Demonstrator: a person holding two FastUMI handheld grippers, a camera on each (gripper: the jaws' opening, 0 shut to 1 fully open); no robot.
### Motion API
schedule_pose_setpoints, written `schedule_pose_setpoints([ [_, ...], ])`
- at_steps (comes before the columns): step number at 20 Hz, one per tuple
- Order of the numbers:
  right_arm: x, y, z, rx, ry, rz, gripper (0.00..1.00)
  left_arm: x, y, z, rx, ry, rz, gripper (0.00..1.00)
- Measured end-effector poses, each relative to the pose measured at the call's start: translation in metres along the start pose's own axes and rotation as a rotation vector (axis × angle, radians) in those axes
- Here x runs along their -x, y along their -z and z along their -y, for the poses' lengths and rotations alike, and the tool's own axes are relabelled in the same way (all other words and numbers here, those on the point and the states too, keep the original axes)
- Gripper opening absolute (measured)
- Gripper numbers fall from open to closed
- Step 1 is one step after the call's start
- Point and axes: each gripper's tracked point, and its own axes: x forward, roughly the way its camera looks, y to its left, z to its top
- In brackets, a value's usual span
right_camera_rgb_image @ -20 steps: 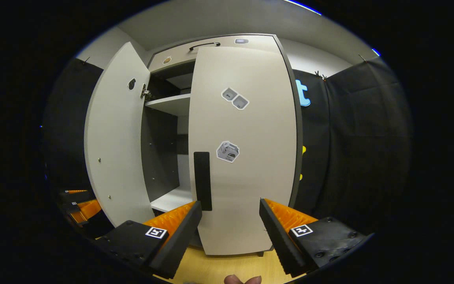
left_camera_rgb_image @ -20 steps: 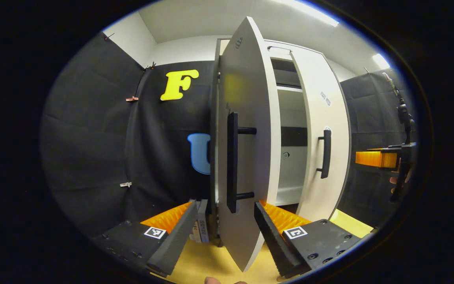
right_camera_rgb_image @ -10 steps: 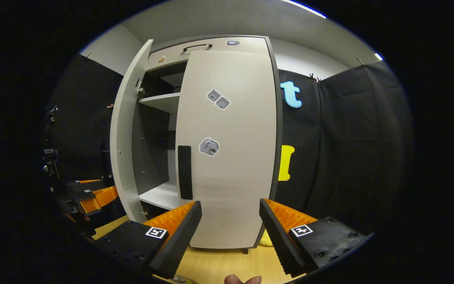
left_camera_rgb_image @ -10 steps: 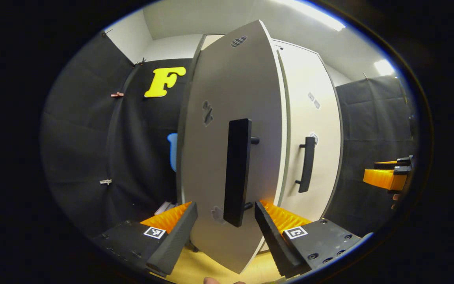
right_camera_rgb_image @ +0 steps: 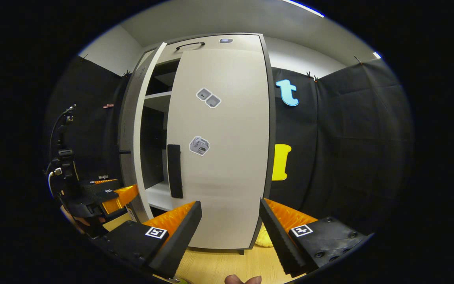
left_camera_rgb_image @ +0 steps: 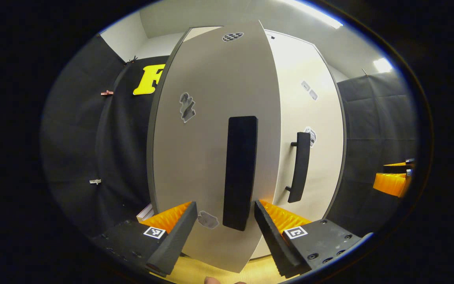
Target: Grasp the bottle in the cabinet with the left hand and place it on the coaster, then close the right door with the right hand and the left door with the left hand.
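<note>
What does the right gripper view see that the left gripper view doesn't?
The right gripper view peeks past the edge of the left door, which is ajar, and sees a shelf inside the cabinet. The left gripper view faces that door's front: its black handle sits between the fingers of the open left gripper, and a checkered sticker is up top. Both views have the shut right door.
</note>
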Motion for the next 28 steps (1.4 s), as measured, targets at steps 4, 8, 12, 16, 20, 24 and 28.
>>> schedule_pose_setpoints([
  [4,-0.004,0.004,-0.007,-0.012,-0.021,-0.011,0.97,-0.021,0.0,0.011,-0.044,-0.011,0.007,0.91],
  [8,-0.005,0.004,-0.011,-0.004,-0.029,-0.007,0.98,-0.031,0.002,0.012,-0.065,-0.011,-0.004,0.94],
  [12,-0.002,0.002,-0.011,-0.019,-0.021,-0.003,0.98,-0.02,0.012,0.013,-0.074,-0.014,-0.051,0.91],
  [16,0.008,-0.001,-0.013,-0.016,-0.013,0.004,0.98,0.015,0.01,0.016,-0.056,0.006,-0.058,0.94],
  [20,0.021,-0.004,-0.017,-0.03,-0.008,0.012,0.97,0.049,-0.003,0.016,-0.055,0.021,-0.043,0.95],
  [24,0.036,-0.01,-0.024,-0.041,-0.007,0.025,0.97,0.082,-0.018,0.012,-0.065,0.022,-0.017,0.95],
  [28,0.052,-0.015,-0.033,-0.053,-0.012,0.035,0.97,0.114,-0.029,0.008,-0.056,0.02,-0.007,0.95],
])
